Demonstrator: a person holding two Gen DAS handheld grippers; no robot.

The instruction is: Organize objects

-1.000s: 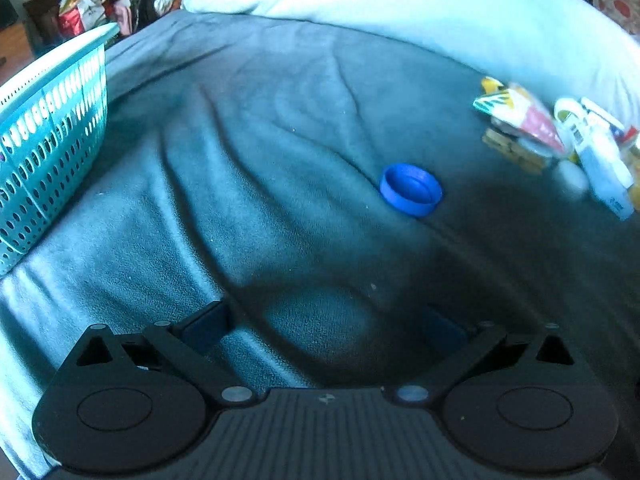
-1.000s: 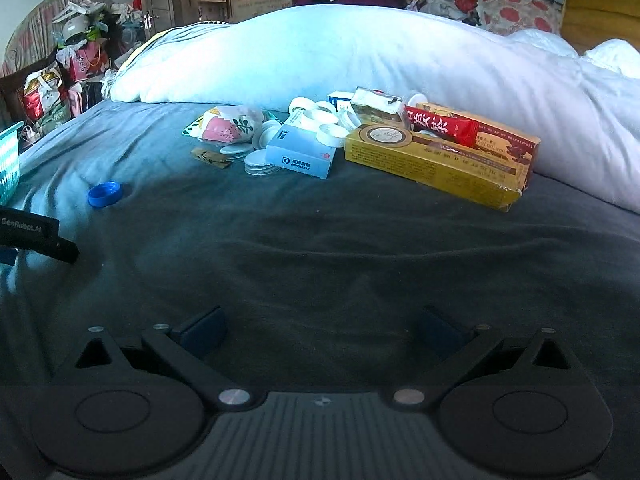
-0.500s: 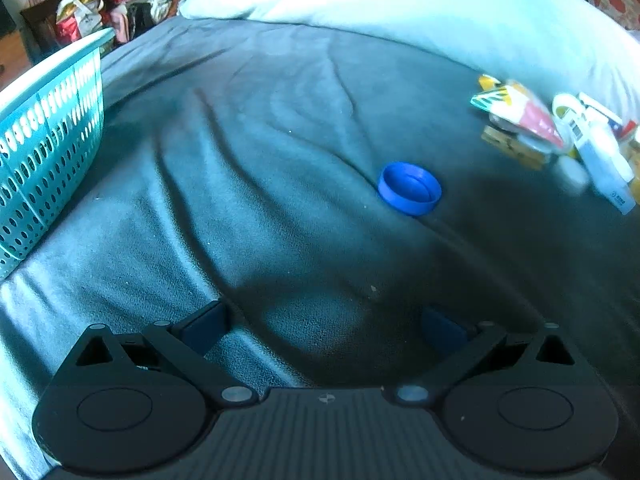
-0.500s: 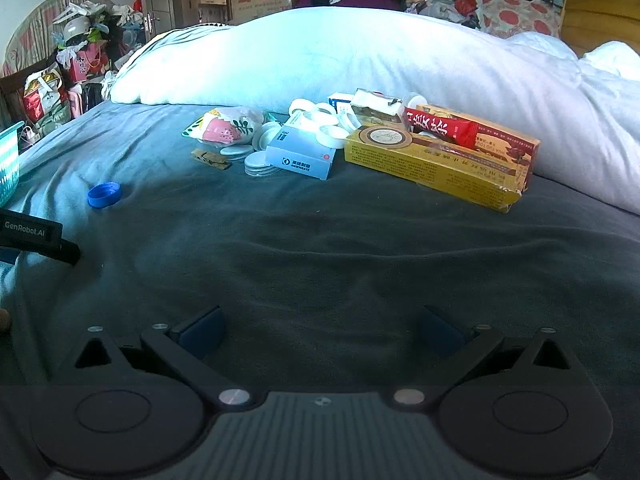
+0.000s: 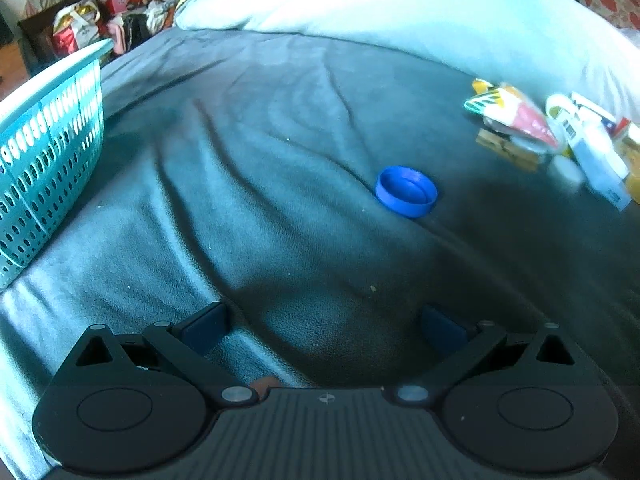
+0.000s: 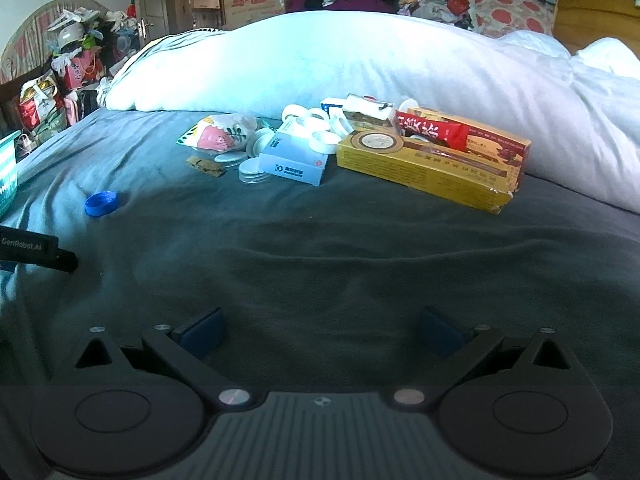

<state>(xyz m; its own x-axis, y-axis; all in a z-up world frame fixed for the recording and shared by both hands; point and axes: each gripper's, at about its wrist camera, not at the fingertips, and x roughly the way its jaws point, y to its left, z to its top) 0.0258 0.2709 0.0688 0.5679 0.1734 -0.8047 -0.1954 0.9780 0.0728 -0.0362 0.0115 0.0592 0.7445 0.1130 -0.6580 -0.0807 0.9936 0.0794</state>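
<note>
Both tongs hang over a grey bed (image 6: pixel 360 264), spread wide, empty. Left tongs (image 5: pixel 324 322): bare blanket ahead, nothing between them and one blue cap (image 5: pixel 406 191), lying open side up, ahead and slightly right, well apart. Teal basket (image 5: pixel 44 160) at far left edge. Right tongs (image 6: pixel 320 326): same cap (image 6: pixel 101 203) far left; ahead, a pile: one blue box (image 6: pixel 294 163), one long yellow box (image 6: pixel 424 166), several white lids (image 6: pixel 308 120), against a white pillow (image 6: pixel 360 64).
</note>
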